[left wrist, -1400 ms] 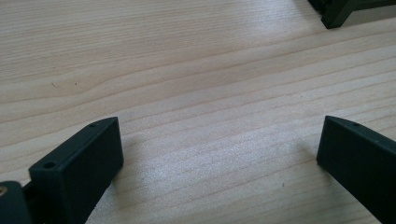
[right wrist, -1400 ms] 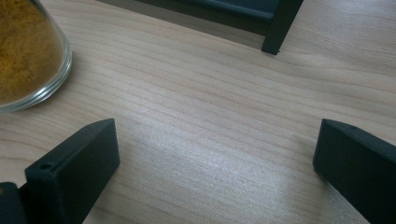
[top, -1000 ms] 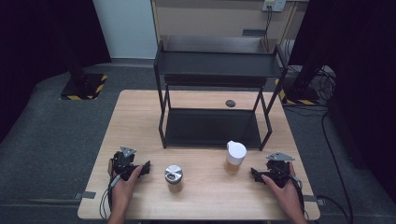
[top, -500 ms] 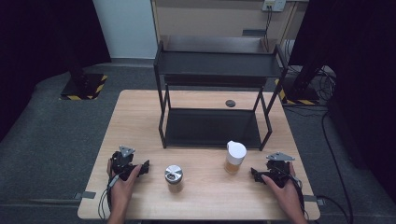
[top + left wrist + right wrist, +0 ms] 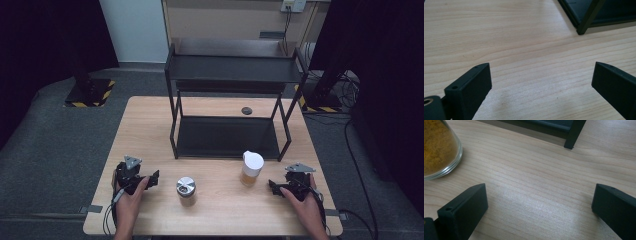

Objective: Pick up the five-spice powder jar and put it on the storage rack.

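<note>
High view: fixed overhead, person's side, facing forward and down; takes in whole wooden table [image 5: 150,125], black two-tier shelf rack [image 5: 230,75], floor beyond.

Left gripper view: low, close over tabletop, looks along own jaws toward rack's front foot [image 5: 582,30].

Right gripper view: same low, close angle; glass jar of yellow-brown powder [image 5: 439,147] at upper left, rack foot [image 5: 571,143] ahead.

Shared: tabletop and rack base in all three; jar [image 5: 251,170] in high and right views.
</note>
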`<state>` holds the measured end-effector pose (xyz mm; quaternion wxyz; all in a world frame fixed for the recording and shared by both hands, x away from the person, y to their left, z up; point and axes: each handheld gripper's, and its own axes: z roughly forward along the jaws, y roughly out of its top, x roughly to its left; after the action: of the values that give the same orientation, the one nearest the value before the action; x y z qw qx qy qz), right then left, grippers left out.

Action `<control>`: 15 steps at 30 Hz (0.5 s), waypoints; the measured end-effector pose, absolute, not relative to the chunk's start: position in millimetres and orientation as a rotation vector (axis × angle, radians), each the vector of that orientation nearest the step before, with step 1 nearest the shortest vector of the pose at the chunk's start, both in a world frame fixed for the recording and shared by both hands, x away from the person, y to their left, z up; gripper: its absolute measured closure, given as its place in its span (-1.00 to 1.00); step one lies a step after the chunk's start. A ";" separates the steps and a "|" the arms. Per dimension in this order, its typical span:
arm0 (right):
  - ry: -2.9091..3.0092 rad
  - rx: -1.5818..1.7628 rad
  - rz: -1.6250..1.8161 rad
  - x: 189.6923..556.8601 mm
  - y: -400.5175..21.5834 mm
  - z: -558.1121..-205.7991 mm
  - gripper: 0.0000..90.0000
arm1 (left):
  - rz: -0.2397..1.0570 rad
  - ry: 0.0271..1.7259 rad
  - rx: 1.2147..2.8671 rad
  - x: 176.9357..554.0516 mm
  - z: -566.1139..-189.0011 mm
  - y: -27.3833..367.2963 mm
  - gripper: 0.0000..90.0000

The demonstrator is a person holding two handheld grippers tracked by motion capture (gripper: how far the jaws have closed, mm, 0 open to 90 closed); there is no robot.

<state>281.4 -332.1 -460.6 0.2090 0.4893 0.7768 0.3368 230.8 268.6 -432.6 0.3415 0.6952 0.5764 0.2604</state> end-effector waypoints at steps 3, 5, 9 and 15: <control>2.161 1.361 0.937 281.4 -332.1 -460.6 -0.97 | 0.675 1.491 1.784 226.1 -429.5 270.4 -0.96; 2.161 1.361 0.937 281.4 -332.1 -460.6 -0.97 | 0.672 1.488 1.770 223.4 -427.2 272.1 -0.96; 2.161 1.361 0.937 281.4 -332.1 -460.6 -0.97 | 0.667 1.479 1.754 218.4 -422.3 273.5 -0.97; 2.161 1.361 0.937 281.4 -332.1 -460.6 -0.97 | 0.663 1.449 1.743 213.5 -417.1 270.6 -0.97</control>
<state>281.4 -332.1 -460.6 0.2089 0.4892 0.7769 0.3368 213.5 270.6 -417.1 0.3800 0.6826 0.5676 0.2598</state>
